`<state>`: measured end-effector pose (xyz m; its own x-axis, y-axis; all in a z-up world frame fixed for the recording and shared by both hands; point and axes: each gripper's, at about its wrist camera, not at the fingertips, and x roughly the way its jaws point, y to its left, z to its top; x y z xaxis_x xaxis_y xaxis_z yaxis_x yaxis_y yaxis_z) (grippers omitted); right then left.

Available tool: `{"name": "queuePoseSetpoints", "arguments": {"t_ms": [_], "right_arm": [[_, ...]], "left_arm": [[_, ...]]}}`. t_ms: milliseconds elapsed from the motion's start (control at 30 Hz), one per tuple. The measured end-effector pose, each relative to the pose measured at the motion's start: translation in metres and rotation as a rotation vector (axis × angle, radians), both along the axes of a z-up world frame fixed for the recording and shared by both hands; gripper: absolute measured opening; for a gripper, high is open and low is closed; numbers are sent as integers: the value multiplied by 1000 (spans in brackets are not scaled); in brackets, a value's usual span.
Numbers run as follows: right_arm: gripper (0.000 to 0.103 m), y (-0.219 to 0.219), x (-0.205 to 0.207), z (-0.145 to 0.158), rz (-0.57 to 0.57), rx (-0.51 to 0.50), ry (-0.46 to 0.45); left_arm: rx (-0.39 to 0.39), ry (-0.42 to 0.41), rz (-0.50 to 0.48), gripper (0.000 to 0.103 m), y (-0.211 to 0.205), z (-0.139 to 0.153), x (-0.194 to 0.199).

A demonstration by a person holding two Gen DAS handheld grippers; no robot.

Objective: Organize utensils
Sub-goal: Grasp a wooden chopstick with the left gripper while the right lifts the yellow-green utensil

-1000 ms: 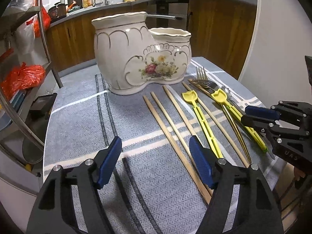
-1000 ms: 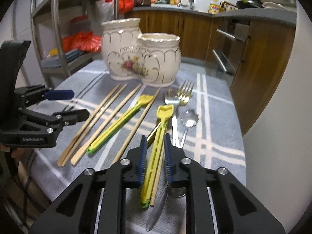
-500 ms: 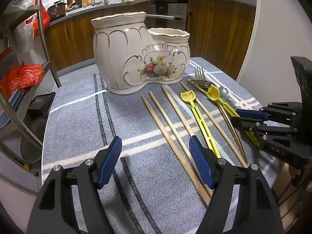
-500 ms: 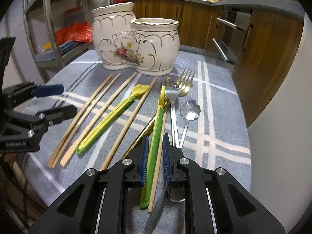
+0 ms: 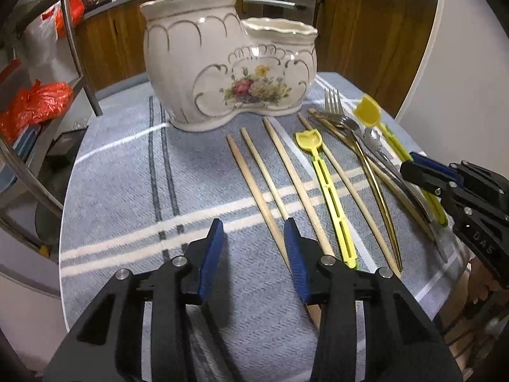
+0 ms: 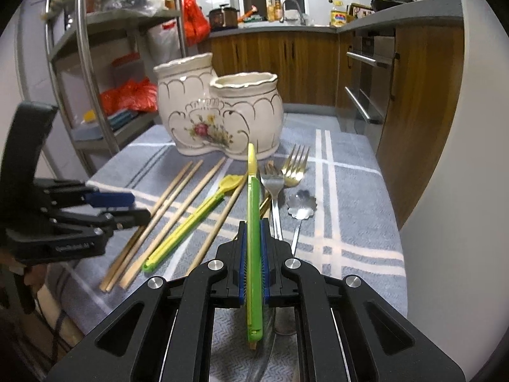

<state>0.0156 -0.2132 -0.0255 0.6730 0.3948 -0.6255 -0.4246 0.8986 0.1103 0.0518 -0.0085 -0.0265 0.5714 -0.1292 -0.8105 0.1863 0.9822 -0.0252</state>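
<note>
Two tongs: right tongs (image 6: 254, 238) clamp yellow-green utensil (image 6: 253, 222), lifted; left tongs (image 5: 253, 254) wide, empty.

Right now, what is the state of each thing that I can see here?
Right claw: shut on green-yellow utensil.
Green-yellow utensil: lifted, pointing at the holder.
Left claw: open, holding nothing.
Ceramic holder: upright; contents not visible.
Second yellow utensil: lying flat.
Chopsticks: lying flat.
Forks: lying flat.

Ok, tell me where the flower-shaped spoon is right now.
In the right wrist view the flower-shaped spoon lies on the grey striped cloth, right of the silver fork and just below the gold fork.
</note>
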Motion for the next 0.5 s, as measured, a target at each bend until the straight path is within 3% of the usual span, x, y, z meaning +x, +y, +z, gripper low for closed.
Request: {"name": "queuePoseSetpoints", "arguments": {"t_ms": [100,167,400,500], "right_arm": [[9,1,-4,2,11,12,-16],[9,-1,-6,3,17,28,-30],[9,-4,-16,7,34,60,-66],[9,-7,-17,7,27,77,-81]], "left_arm": [[39,1,9,39,-7,-1,2],[59,-3,16,33,-9,-1,4],[51,8,24,10,-9,1,19],[25,12,-5,6,-1,2,21]]}}
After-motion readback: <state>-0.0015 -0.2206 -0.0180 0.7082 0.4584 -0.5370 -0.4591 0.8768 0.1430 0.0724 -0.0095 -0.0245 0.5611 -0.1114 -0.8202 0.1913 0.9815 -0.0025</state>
